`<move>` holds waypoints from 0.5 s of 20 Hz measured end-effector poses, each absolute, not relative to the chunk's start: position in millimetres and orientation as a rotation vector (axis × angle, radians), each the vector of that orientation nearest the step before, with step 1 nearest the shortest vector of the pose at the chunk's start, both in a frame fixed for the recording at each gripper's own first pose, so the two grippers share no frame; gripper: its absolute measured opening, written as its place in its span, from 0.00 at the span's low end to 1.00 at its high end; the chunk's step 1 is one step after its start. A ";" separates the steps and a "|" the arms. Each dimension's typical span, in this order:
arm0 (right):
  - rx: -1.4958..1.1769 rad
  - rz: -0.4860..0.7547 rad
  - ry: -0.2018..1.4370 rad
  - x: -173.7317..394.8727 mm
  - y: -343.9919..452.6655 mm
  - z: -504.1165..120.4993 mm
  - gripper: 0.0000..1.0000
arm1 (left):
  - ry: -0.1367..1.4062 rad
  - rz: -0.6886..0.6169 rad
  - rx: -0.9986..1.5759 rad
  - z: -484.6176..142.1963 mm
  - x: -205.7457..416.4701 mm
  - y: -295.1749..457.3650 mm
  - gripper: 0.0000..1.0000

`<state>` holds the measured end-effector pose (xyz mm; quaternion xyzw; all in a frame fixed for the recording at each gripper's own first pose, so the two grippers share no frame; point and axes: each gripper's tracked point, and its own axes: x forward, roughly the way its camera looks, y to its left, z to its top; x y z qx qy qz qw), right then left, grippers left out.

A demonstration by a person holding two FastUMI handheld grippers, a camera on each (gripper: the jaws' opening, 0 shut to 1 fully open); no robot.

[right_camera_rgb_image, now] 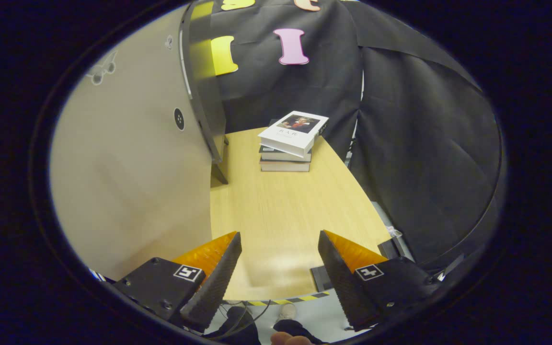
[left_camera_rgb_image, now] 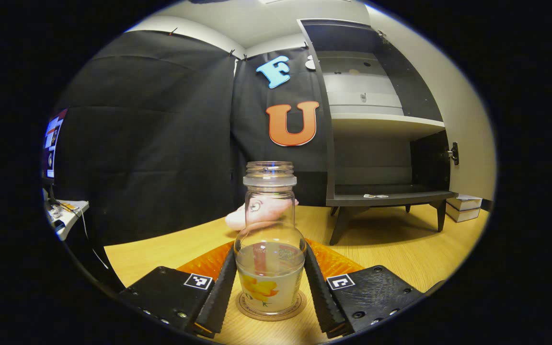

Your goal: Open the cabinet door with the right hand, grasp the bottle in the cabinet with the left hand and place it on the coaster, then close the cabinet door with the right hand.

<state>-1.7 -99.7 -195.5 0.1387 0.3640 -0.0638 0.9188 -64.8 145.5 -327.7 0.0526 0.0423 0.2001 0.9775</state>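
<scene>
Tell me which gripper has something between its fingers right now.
The left gripper: its fingers flank the bottle standing on the coaster. The right gripper is open over the bare table, nothing between its fingers.

We see a pale wooden table (right_camera_rgb_image: 276, 211) hemmed by black cloth walls (left_camera_rgb_image: 151, 134), with a white ceiling (left_camera_rgb_image: 237, 19) above. At its far right end sits a stack of books (right_camera_rgb_image: 291, 140). Far left, a lit screen (left_camera_rgb_image: 51, 143) glows over a cluttered desk (left_camera_rgb_image: 67, 211).
</scene>
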 end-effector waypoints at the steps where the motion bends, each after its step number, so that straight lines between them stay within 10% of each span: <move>1: 0.291 -0.130 0.752 -3.1 -97.7 -196.1 1.00 | 0.080 0.395 0.105 -325.9 -63.8 145.8 0.72; 9: 0.238 -0.154 0.804 -9.7 -97.0 -197.3 1.00 | 0.036 0.294 0.041 -311.1 -65.4 135.2 0.79; 10: 0.213 -0.154 0.793 -7.8 -99.0 -193.3 1.00 | 0.031 0.302 0.049 -309.3 -62.6 136.9 1.00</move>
